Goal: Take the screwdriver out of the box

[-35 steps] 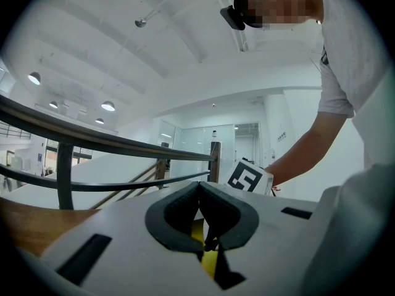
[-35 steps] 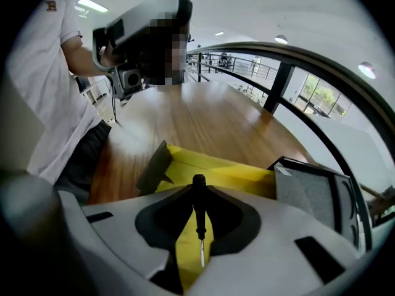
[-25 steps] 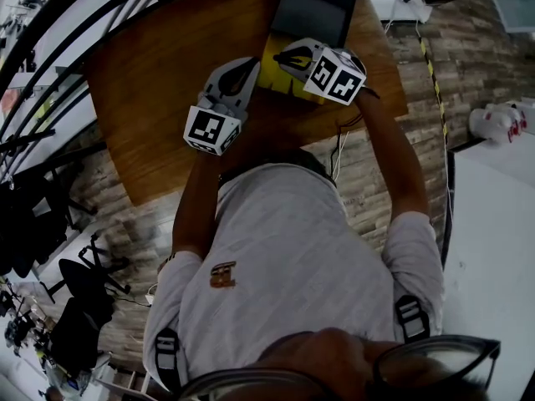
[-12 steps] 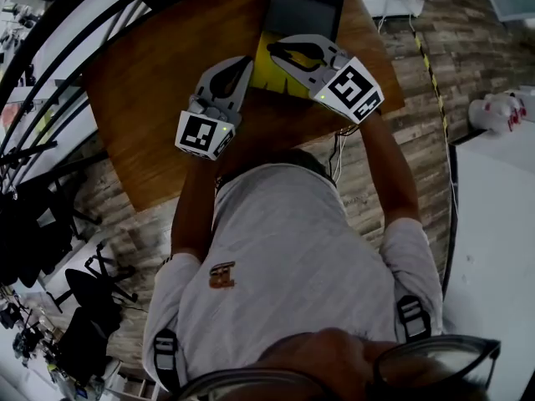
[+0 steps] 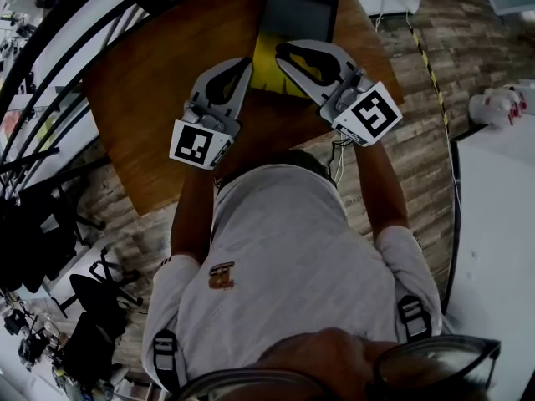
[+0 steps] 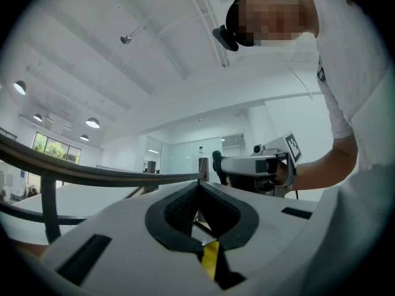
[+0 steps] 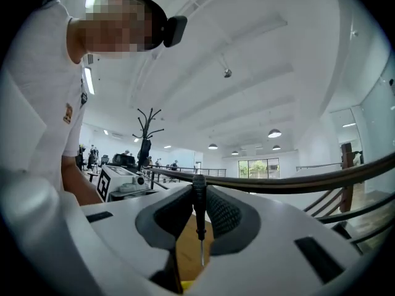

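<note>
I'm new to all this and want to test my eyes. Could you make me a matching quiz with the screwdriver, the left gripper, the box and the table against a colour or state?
1. screwdriver
2. left gripper
3. box
4. table

A. yellow
B. brown wood
C. jaws together, nothing between them
D. clamped in the right gripper

Pairs: 1-D, 2-C, 3-A, 4-B

Head view dim, others bright w/ fisheye
</note>
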Available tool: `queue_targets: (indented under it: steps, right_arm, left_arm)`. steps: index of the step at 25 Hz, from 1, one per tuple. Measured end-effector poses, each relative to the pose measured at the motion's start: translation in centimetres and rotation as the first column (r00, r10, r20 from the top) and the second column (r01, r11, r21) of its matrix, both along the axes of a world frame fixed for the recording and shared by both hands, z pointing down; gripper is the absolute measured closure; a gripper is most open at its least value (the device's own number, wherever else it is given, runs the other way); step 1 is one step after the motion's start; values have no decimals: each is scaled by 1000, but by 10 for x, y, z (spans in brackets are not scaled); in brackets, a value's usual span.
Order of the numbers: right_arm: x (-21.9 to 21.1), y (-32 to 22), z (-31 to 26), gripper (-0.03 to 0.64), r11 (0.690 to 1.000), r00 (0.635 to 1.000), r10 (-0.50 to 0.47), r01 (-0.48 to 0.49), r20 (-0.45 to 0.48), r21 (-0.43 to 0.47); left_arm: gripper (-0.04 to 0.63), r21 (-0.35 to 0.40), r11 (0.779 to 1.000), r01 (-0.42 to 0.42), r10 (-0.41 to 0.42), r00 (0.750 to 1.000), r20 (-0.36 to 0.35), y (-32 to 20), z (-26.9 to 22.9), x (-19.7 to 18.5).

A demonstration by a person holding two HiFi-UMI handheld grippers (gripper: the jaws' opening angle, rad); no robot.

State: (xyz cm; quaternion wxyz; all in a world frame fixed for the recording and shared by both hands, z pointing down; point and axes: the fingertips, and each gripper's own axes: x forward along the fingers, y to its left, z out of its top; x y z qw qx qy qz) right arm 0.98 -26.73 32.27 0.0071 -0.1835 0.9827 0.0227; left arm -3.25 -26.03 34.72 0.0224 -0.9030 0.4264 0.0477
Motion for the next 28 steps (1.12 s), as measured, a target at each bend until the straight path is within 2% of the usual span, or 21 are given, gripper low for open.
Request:
queue_targets:
  steps: [4,11,20,28]
  right_arm:
    - [7,9,-9,535,1000,997,19,-20,80,2]
    - [18,21,-15,535,999,987,40,-42,154,8]
    - [29,30,-18,535,998,975,59,-60,216,-1]
    - [36,35,-15,535,998,972,53,-55,229,2]
  left_arm:
    - [577,20,1000,-11,11,1000,-5,4,-8,2]
    - [577,42,999,-23,23,1000,-11,11,-18,9]
    - [577,56,998,-29,30,999,-20,17,-27,19]
    - [577,58,998,-27,29,999,-26,21,-26,27]
